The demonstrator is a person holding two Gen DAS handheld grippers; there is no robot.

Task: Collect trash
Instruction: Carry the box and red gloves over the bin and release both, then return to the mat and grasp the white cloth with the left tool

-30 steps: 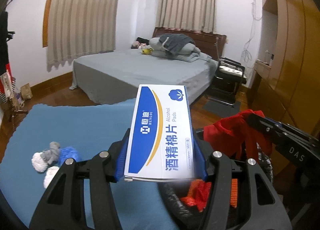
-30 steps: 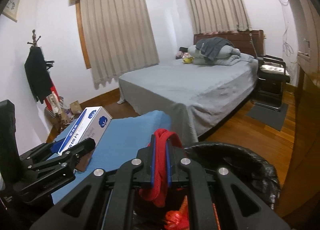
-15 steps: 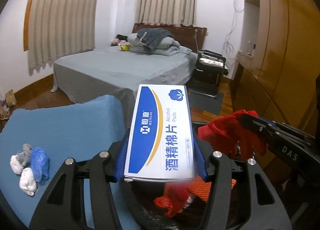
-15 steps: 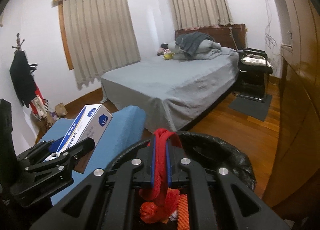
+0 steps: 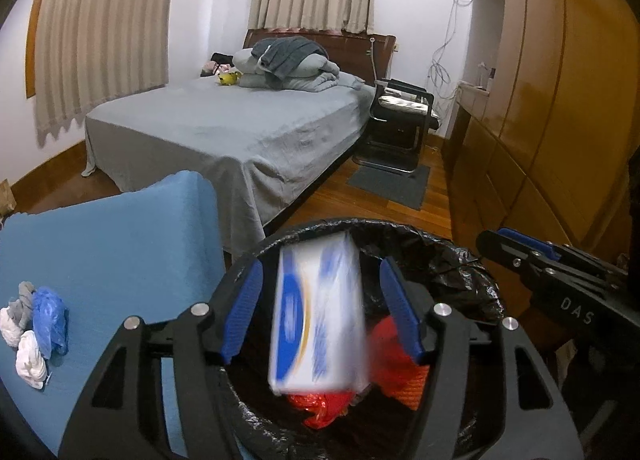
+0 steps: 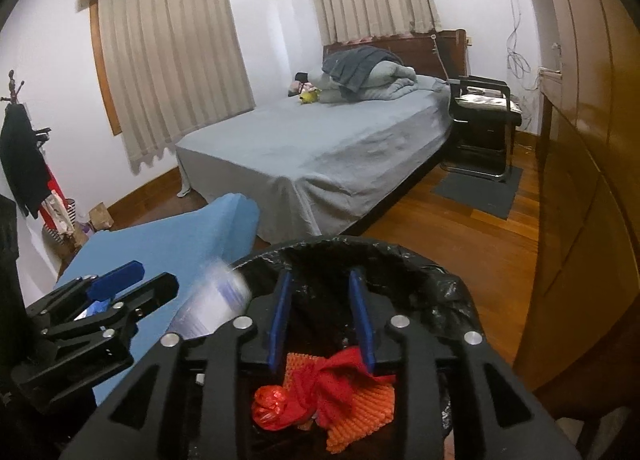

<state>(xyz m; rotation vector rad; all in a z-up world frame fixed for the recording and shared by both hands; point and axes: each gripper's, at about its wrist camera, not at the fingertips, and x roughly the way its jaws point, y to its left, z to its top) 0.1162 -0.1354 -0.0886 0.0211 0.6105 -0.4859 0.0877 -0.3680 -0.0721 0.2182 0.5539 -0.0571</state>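
Observation:
A black-lined trash bin [image 5: 436, 256] sits just below both grippers. My left gripper [image 5: 320, 312] is opening over it, and the blue-and-white alcohol pads box [image 5: 316, 320] drops blurred between its fingers, free of the pads. The same box [image 6: 212, 308] shows as a blur at the bin's left rim in the right wrist view. My right gripper [image 6: 322, 316] is opening too, with nothing between its fingers. The red cloth [image 6: 340, 380] lies in the bin on orange netting [image 6: 360, 412] and a red bag [image 6: 276, 408].
A blue mat [image 5: 108, 244] to the left carries a blue bag [image 5: 50, 320] and white and grey wads [image 5: 28, 360]. Beyond stand a grey bed [image 5: 240, 132], a black chair [image 5: 404, 116] and a wooden wardrobe [image 5: 560, 120] on the right.
Both grippers moved over the bin and down. The left fingers spread and let go of the box, which now falls. The right fingers parted and the red cloth dropped into the bin.

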